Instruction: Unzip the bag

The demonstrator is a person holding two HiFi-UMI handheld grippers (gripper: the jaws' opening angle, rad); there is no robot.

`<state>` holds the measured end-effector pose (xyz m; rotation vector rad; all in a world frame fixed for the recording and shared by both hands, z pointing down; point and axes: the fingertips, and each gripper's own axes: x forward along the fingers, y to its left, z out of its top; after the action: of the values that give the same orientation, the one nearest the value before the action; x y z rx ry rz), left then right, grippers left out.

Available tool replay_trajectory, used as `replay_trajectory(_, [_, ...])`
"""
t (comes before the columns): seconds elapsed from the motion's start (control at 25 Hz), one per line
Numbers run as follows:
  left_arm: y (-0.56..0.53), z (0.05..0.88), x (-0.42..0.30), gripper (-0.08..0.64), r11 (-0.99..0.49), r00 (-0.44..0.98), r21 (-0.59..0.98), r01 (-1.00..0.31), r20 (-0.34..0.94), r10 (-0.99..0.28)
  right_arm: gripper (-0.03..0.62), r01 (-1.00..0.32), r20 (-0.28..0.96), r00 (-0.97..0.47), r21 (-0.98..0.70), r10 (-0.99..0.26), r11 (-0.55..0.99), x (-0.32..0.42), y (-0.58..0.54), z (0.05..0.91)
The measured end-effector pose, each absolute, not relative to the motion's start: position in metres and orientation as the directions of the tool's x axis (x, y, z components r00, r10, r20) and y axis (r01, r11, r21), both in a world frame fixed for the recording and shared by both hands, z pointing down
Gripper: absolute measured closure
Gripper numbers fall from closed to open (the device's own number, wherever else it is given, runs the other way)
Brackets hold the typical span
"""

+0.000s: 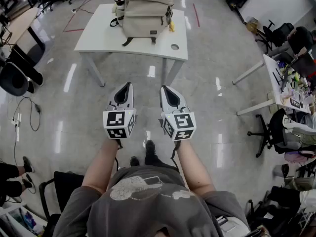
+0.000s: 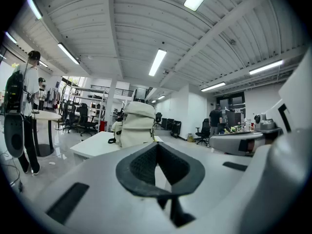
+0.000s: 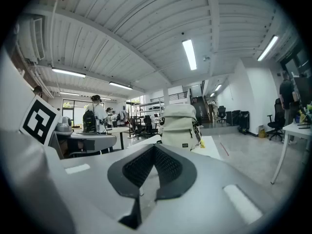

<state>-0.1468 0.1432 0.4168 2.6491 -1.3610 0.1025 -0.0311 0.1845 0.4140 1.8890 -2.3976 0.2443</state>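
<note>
1. Fingers point(image 2: 139, 165) of the left gripper point(image 2: 157, 146) are pressed together tip to tip, gripping nothing.
2. Fingers point(image 3: 170, 167) of the right gripper point(image 3: 155, 147) are likewise pressed together and grip nothing.
3. Both grippers are held side by side over the floor, well short of the white table's point(image 1: 98, 36) near edge and pointing toward it, with the left gripper point(image 1: 129, 84) just beside the right gripper point(image 1: 163, 88).
4. On the table top, toward its far edge, the beige bag point(image 1: 147, 15) stands upright, well apart from both grippers.
5. A small yellow object point(image 1: 171, 27) lies on the table, just beside the bag's right side.
</note>
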Motion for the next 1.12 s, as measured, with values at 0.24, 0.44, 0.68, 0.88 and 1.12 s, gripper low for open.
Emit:
replay_trajectory(0.24, [0.138, 0.414, -0.144, 0.555, -0.578, 0.588, 0.105, -0.809, 0.125, -0.799, 0.594, -0.971, 0.156, -0.237, -0.074, -0.959, 0.228, -0.032, 0.179, 0.414])
replay_trajectory(0.44, [0.142, 0.410, -0.138, 0.555, -0.586, 0.593, 0.089, -0.805, 0.116, -0.797, 0.594, -0.972, 0.153, -0.231, -0.075, -0.961, 0.222, -0.025, 0.182, 0.412])
replay_trajectory(0.68, [0.143, 0.410, -0.126, 0.555, -0.596, 0.600, 0.074, -0.800, 0.110, -0.792, 0.594, -0.969, 0.143, -0.239, -0.092, -0.960, 0.227, -0.018, 0.183, 0.413])
replay_trajectory(0.88, [0.139, 0.411, -0.108, 0.555, -0.620, 0.625, 0.078, -0.781, 0.095, -0.775, 0.594, -0.947, 0.123, -0.306, -0.140, -0.944, 0.289, -0.015, 0.178, 0.417])
replay_trajectory(1.12, [0.117, 0.411, -0.077, 0.555, -0.621, 0.624, 0.060, -0.781, 0.104, -0.775, 0.594, -0.952, 0.130, -0.291, -0.140, -0.948, 0.273, 0.016, 0.154, 0.424])
